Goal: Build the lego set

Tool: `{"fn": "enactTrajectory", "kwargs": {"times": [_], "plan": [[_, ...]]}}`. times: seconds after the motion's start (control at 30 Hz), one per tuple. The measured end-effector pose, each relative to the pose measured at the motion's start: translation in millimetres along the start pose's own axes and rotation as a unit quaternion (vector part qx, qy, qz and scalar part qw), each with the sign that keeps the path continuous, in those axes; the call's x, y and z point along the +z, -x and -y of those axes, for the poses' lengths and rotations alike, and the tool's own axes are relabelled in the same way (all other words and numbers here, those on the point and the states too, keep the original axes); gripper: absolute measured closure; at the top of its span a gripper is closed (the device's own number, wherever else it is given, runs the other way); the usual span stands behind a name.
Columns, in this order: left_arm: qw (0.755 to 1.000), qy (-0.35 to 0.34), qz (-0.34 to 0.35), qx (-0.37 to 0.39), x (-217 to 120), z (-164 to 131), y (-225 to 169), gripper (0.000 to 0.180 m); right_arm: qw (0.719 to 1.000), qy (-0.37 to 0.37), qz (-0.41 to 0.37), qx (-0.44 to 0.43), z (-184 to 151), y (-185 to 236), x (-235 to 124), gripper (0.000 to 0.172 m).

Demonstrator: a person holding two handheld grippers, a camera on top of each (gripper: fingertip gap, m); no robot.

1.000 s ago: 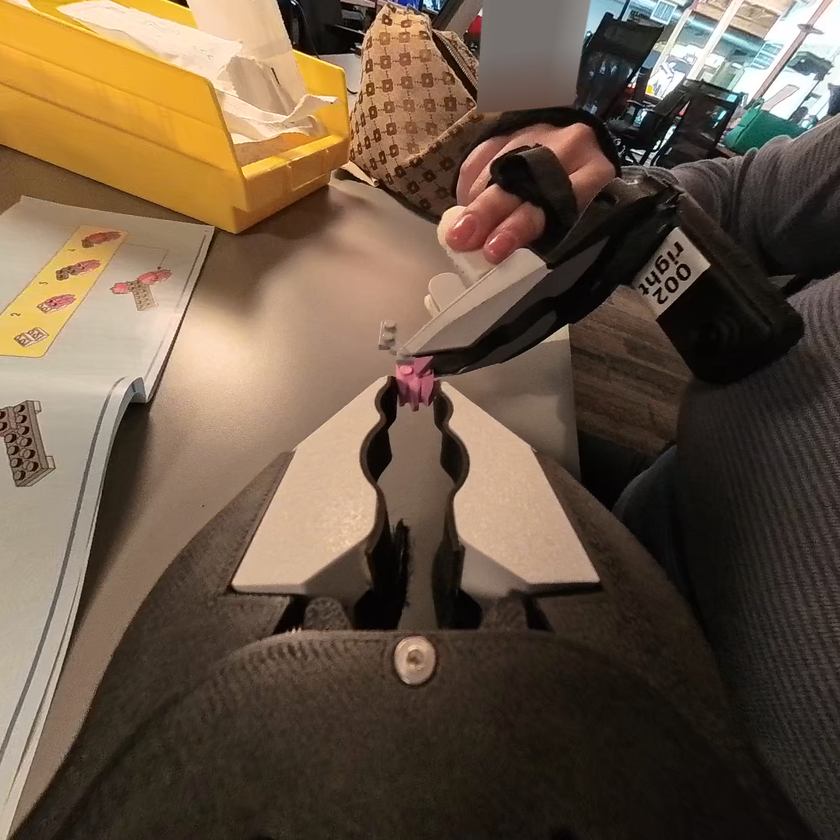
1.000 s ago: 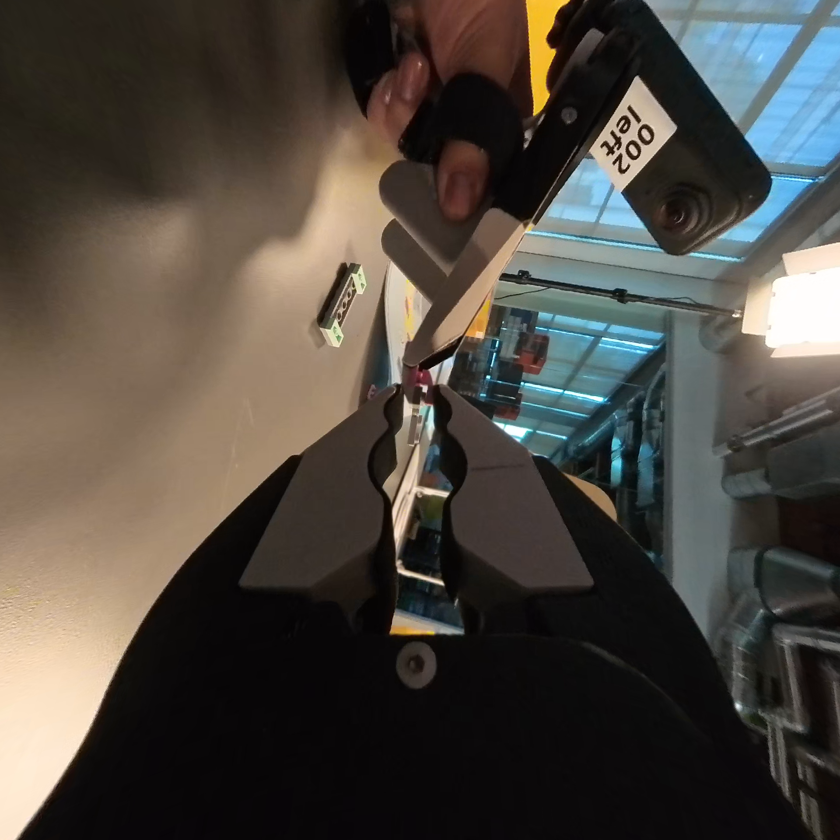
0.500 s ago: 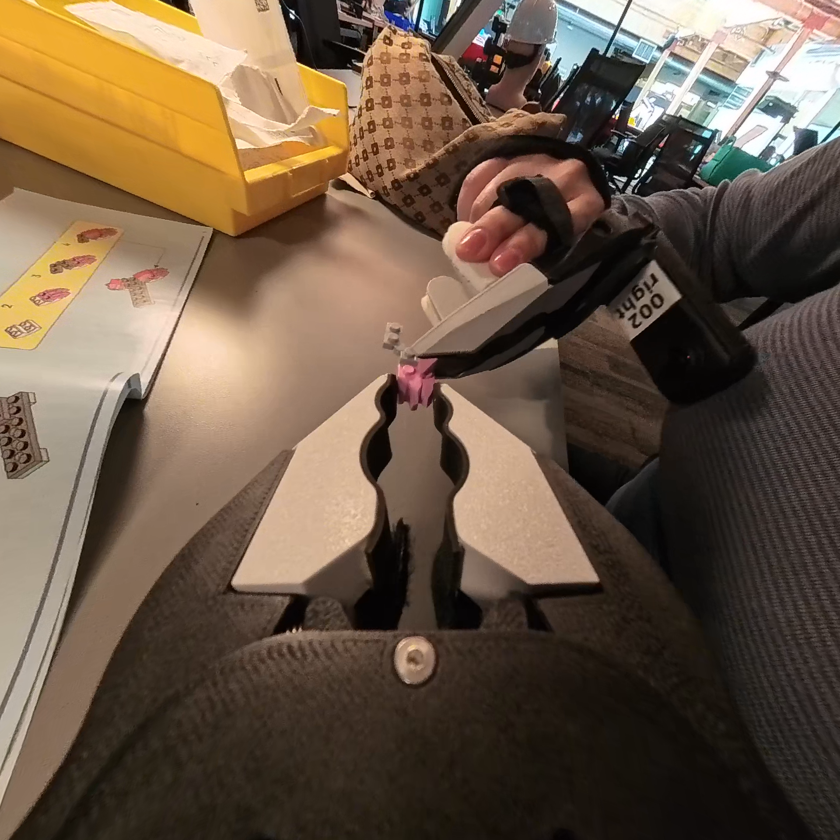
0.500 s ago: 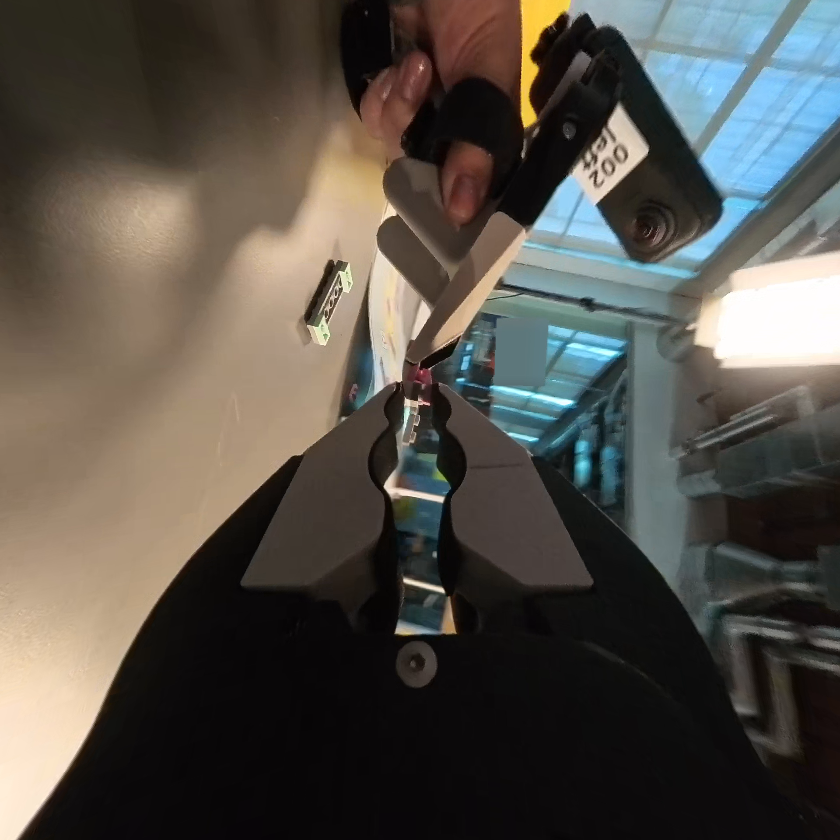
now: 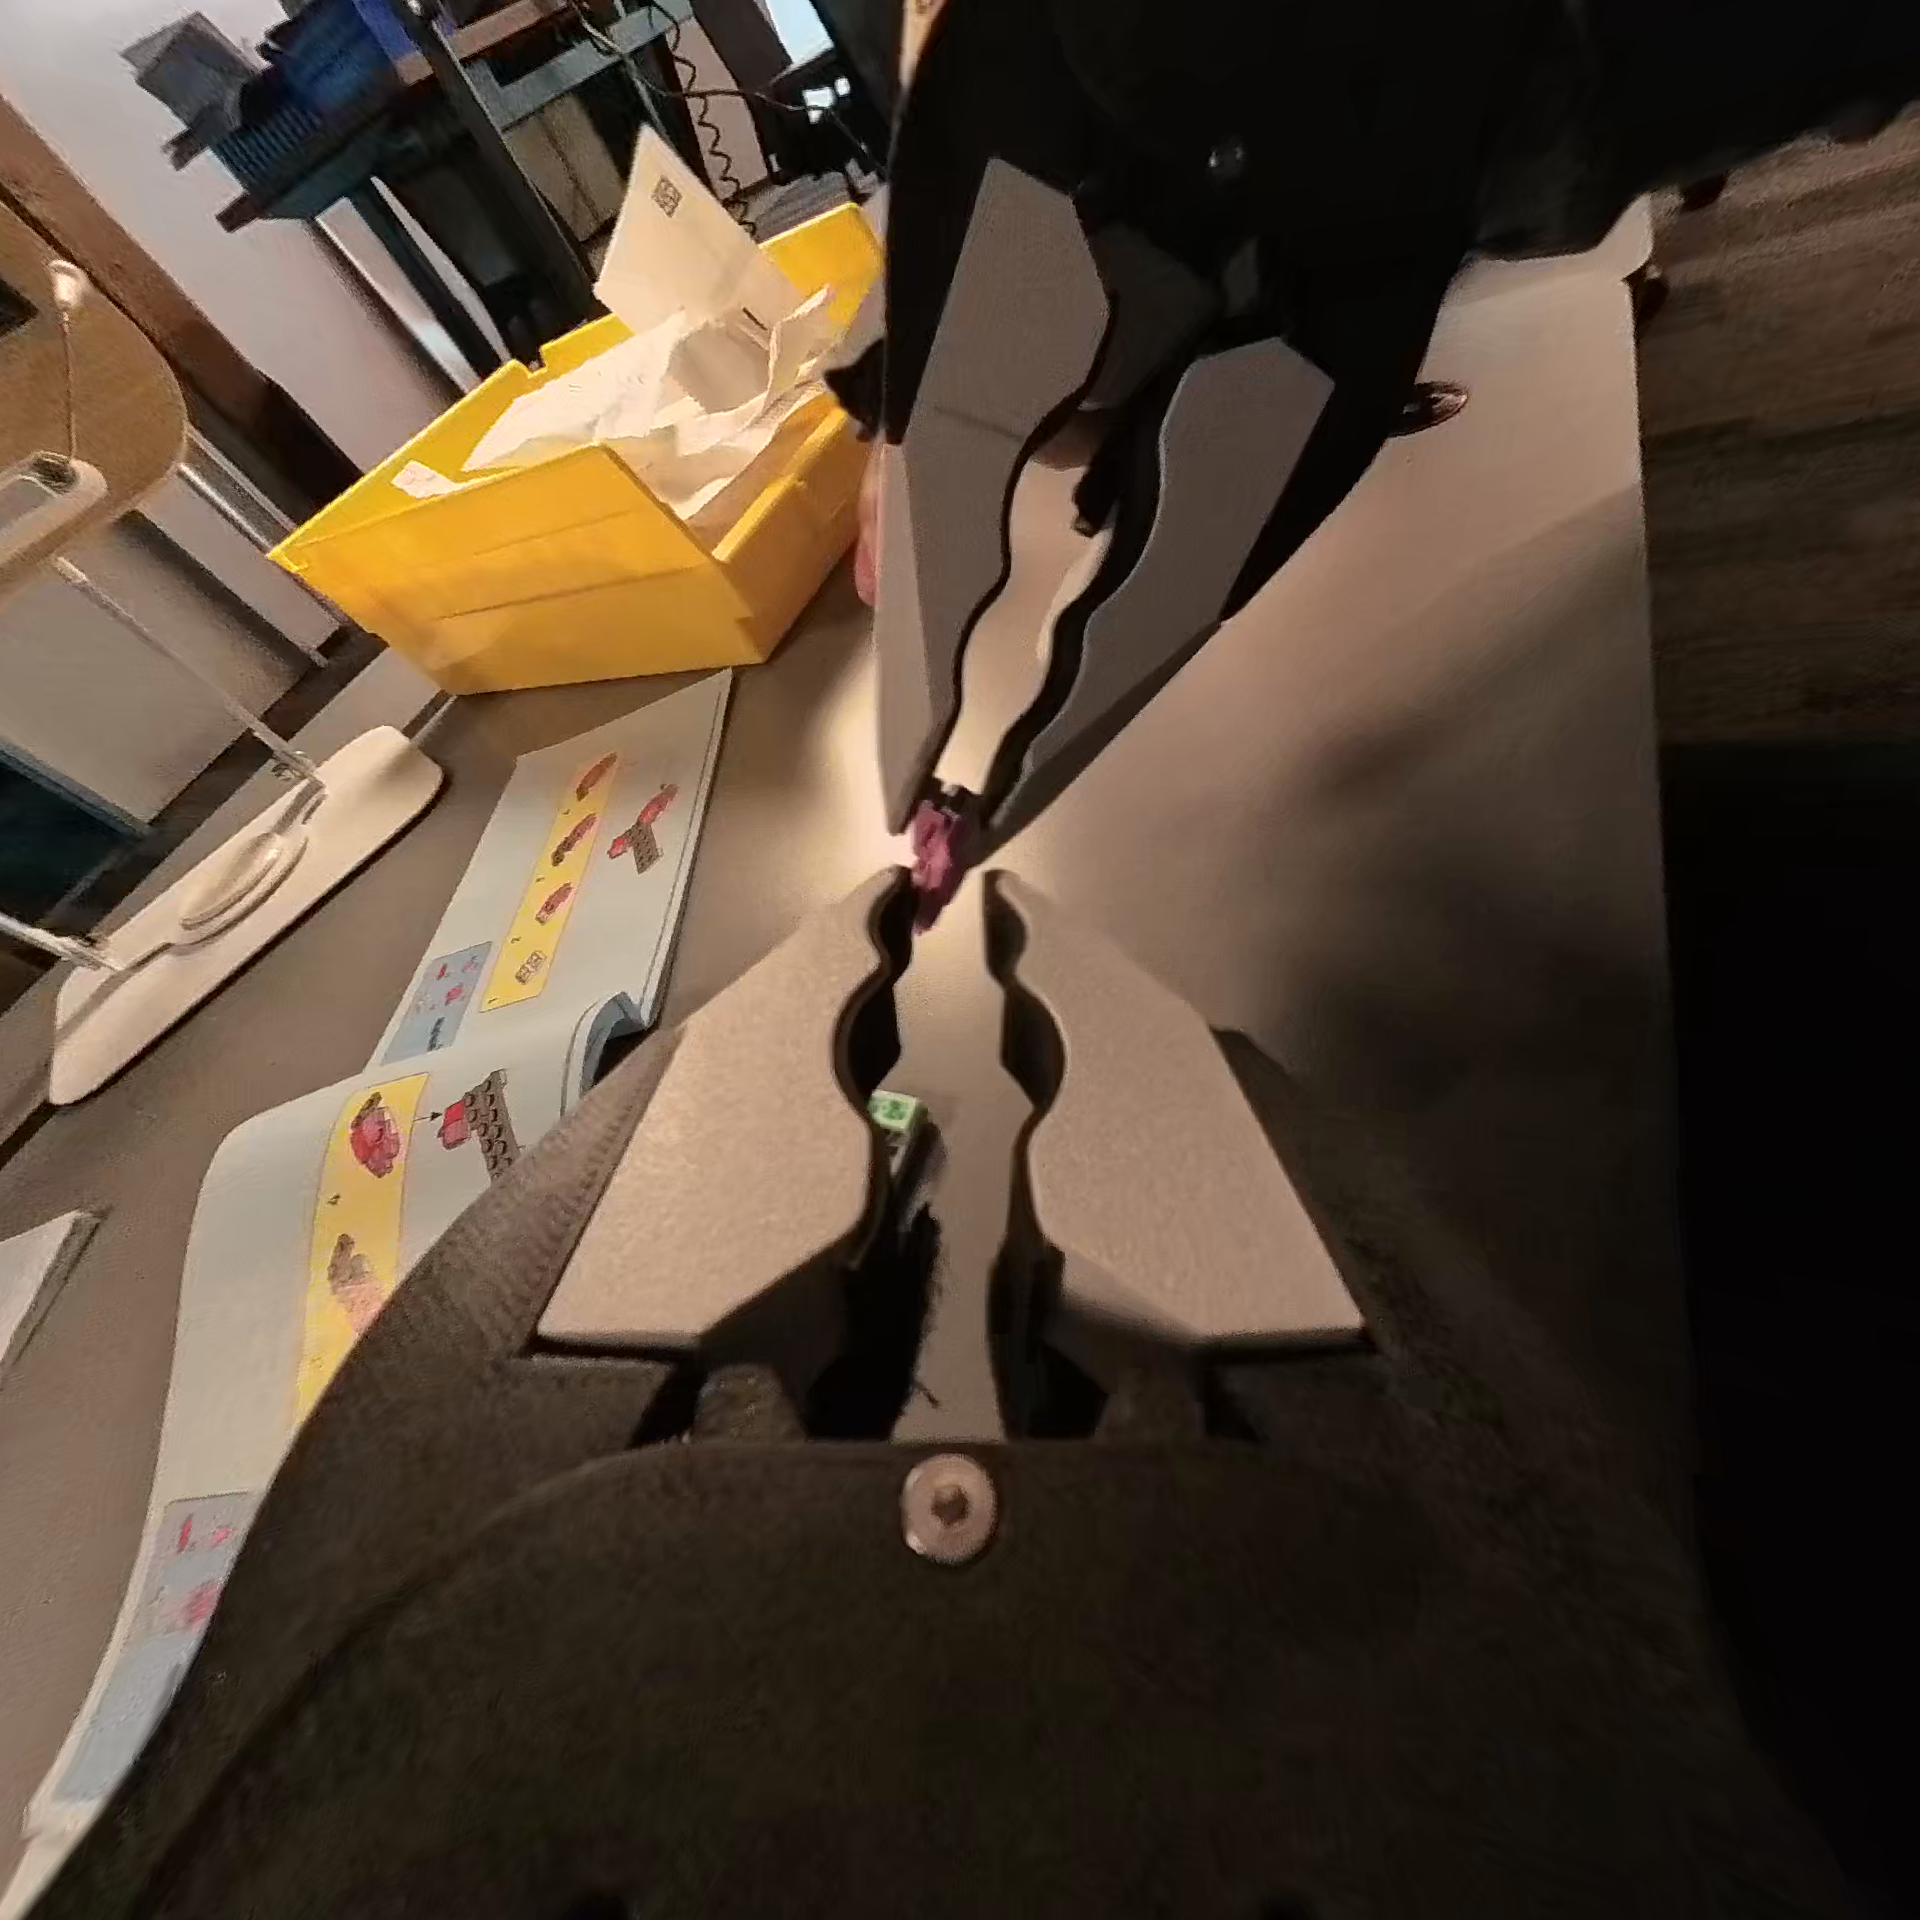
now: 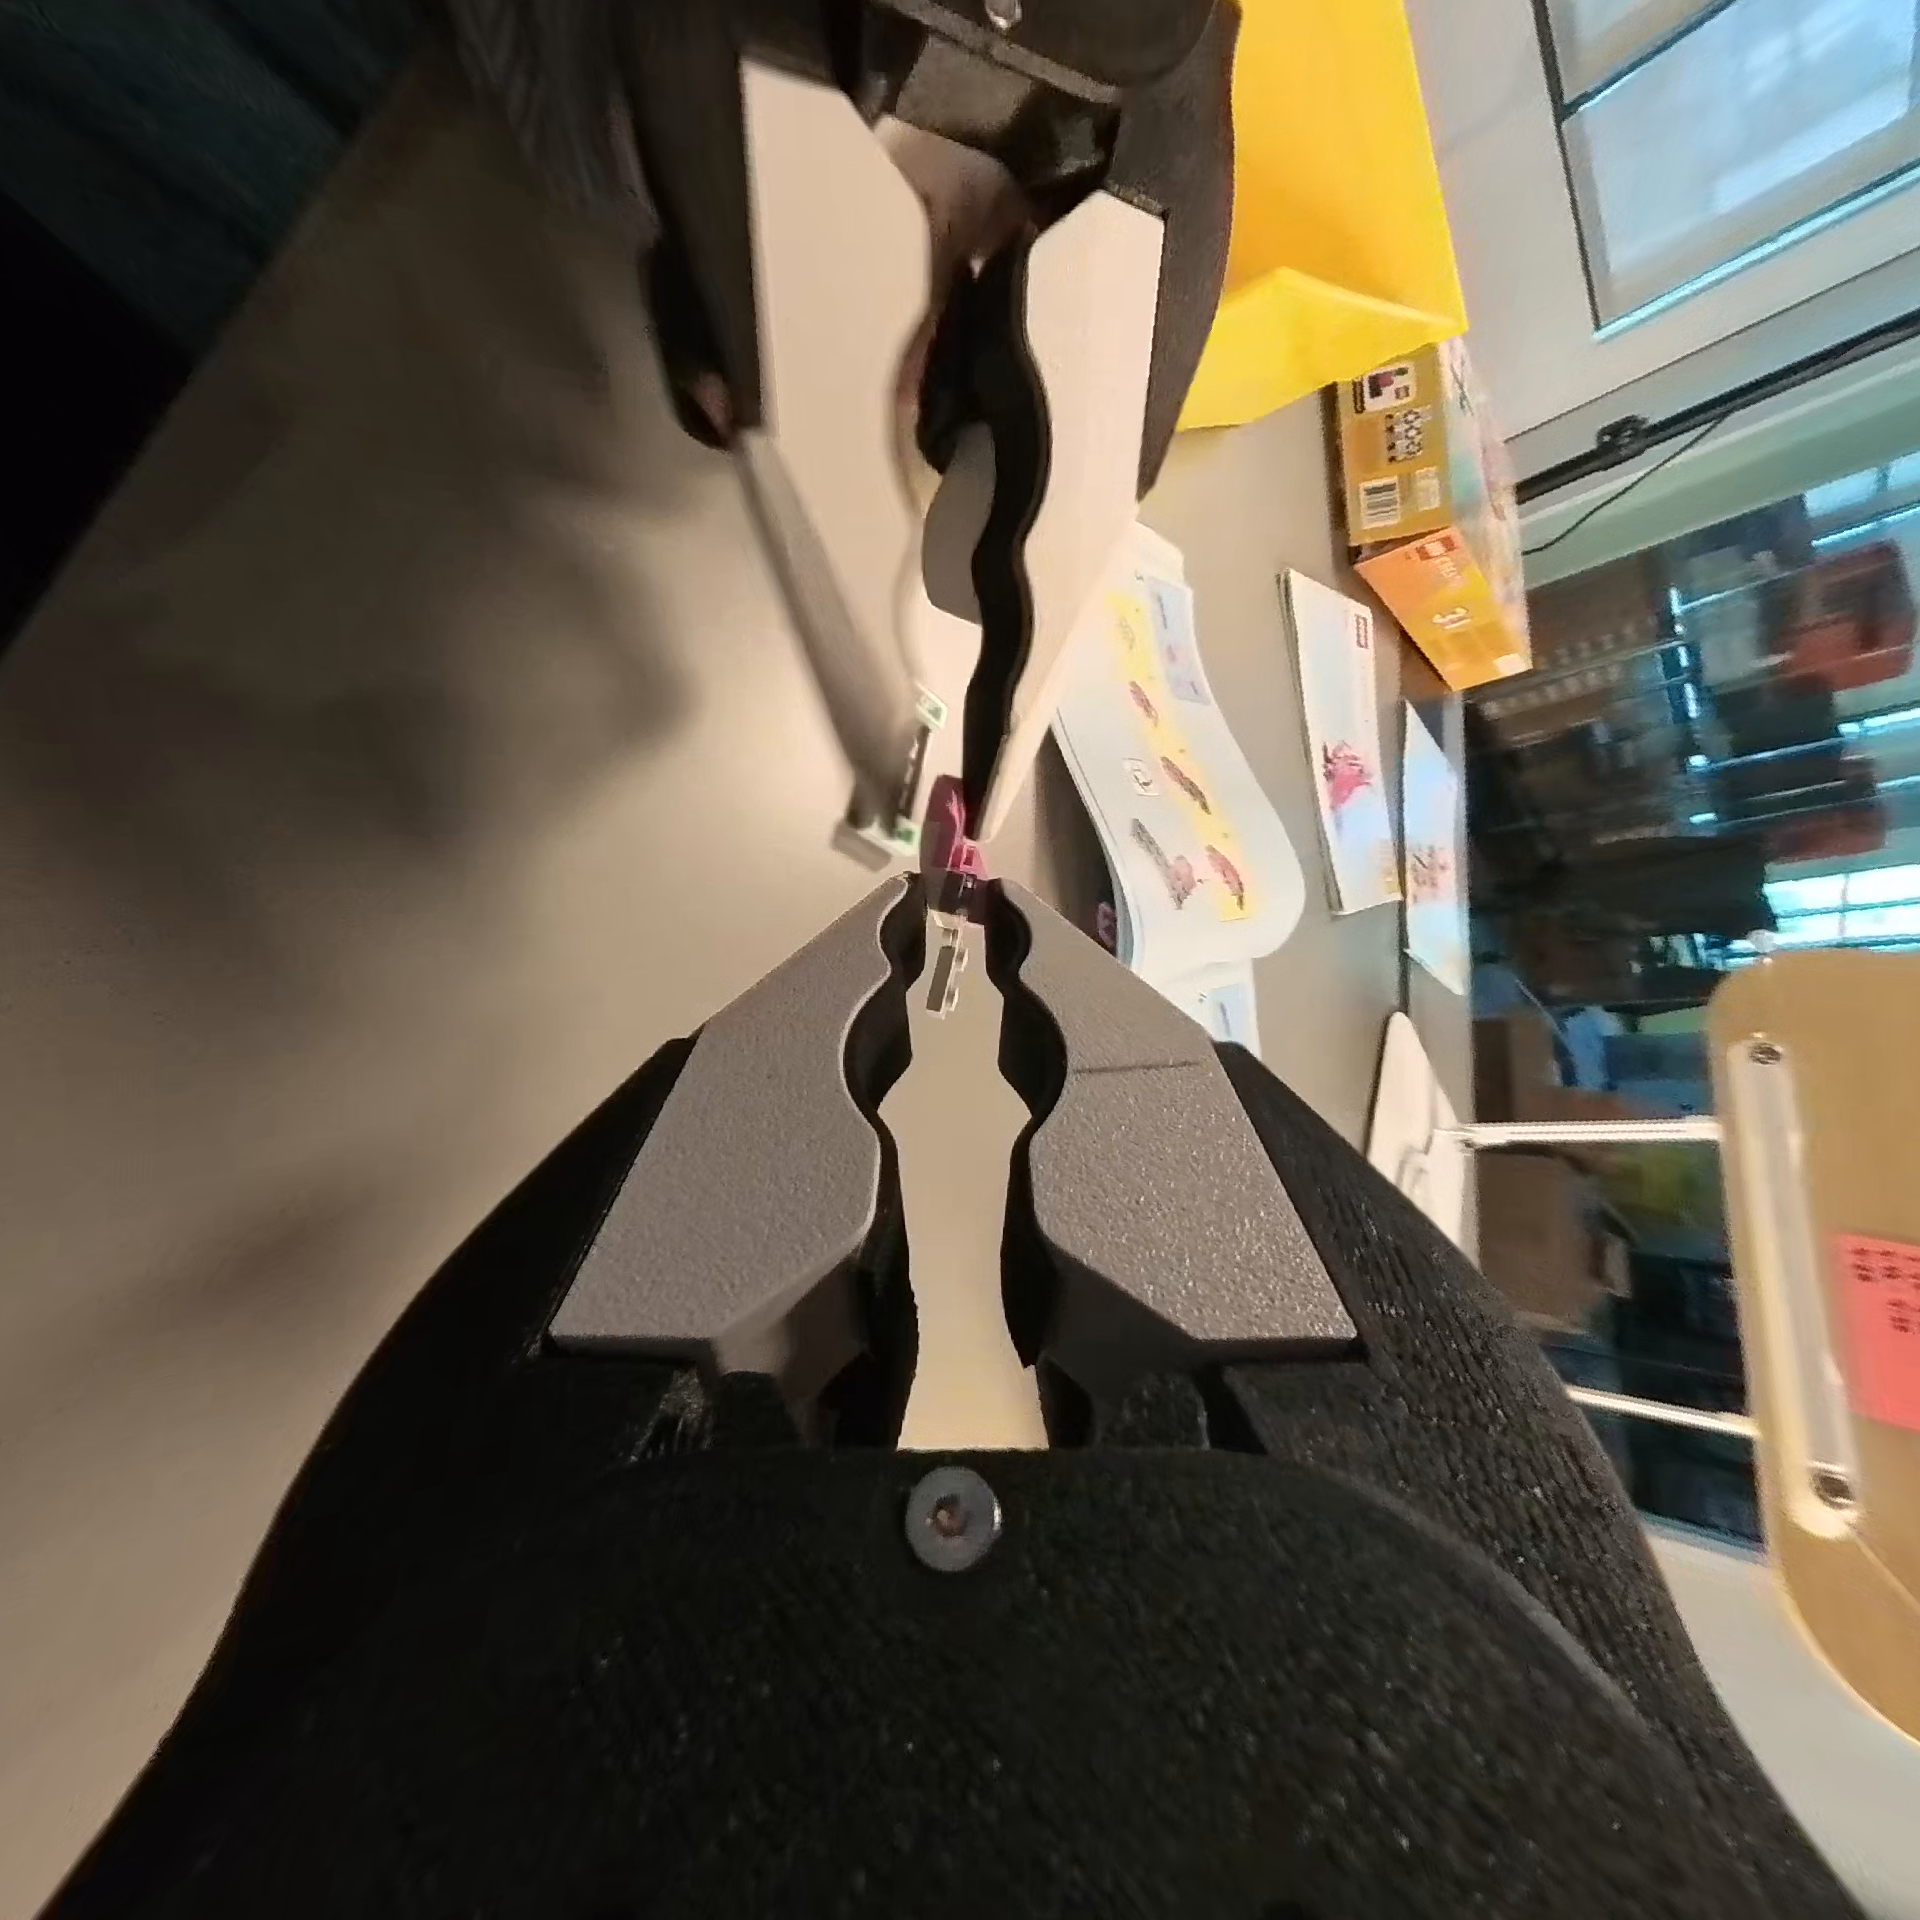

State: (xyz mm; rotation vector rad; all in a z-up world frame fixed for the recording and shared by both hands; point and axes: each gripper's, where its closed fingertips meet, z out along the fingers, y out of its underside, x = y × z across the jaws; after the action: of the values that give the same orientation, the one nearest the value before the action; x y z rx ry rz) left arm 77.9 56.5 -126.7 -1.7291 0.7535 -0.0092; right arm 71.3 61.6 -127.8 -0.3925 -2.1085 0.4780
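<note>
Both tools met tip to tip above the grey counter [image 5: 1299, 644]. Seen from the left wrist, the left tool [image 5: 940, 883] had its fingers slightly apart: a small magenta brick piece [image 5: 935, 847] lay against its left fingertip [image 5: 883, 894] with a clear gap to the other finger. That piece was pinched between the tips of the right tool [image 5: 951, 800], which reached in from the far side. A green and white brick [image 5: 896, 1112] lay on the counter behind the left tool's fingers, with an open instruction booklet [image 5: 582, 883] and a yellow bin [image 5: 540, 561] of crumpled paper to the left. Only the right wrist view showed that the right tool [image 6: 954, 894] was clamped on a dark stub joined to the magenta piece [image 6: 943, 826], with a thin grey plate [image 6: 943, 977] hanging between its fingers. It also showed cardboard boxes [image 6: 1423, 520] at the far right.
</note>
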Motion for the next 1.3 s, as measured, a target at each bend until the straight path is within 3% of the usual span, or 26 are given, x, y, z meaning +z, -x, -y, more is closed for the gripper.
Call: {"fn": "enactTrajectory", "kwargs": {"times": [0.4, 0.77, 1.0, 1.07, 1.1, 1.17, 1.3], "plan": [[1.000, 0.005, 0.015, -0.005, 0, 0, 4, 0.175, 0.999, 0.009, -0.035, -0.016, 1, -5, 1, 0.161], [0.998, 0.016, 0.028, 0.059, 2, 0, -2, 0.175, 1.000, 0.018, 0.022, 0.003, -3, 5, 1, 0.165], [0.996, 0.006, 0.055, 0.066, -3, 3, 6, 0.175, 0.998, 0.010, -0.054, -0.040, 3, -6, 3, 0.164], [0.995, 0.006, 0.061, 0.079, -5, 4, 6, 0.176, 0.996, 0.005, -0.081, -0.041, 3, -9, 2, 0.158], [0.994, 0.008, 0.064, 0.091, -6, 4, 5, 0.176, 0.996, 0.012, -0.082, -0.040, -2, -8, 1, 0.142], [0.991, 0.026, 0.058, 0.118, -5, -2, 1, 0.176, 0.997, 0.007, -0.074, -0.014, -12, -4, -3, 0.129], [0.981, 0.061, 0.025, 0.183, -1, -15, -15, 0.176, 0.988, -0.057, -0.117, 0.086, -29, -15, -16, 0.128]]}}
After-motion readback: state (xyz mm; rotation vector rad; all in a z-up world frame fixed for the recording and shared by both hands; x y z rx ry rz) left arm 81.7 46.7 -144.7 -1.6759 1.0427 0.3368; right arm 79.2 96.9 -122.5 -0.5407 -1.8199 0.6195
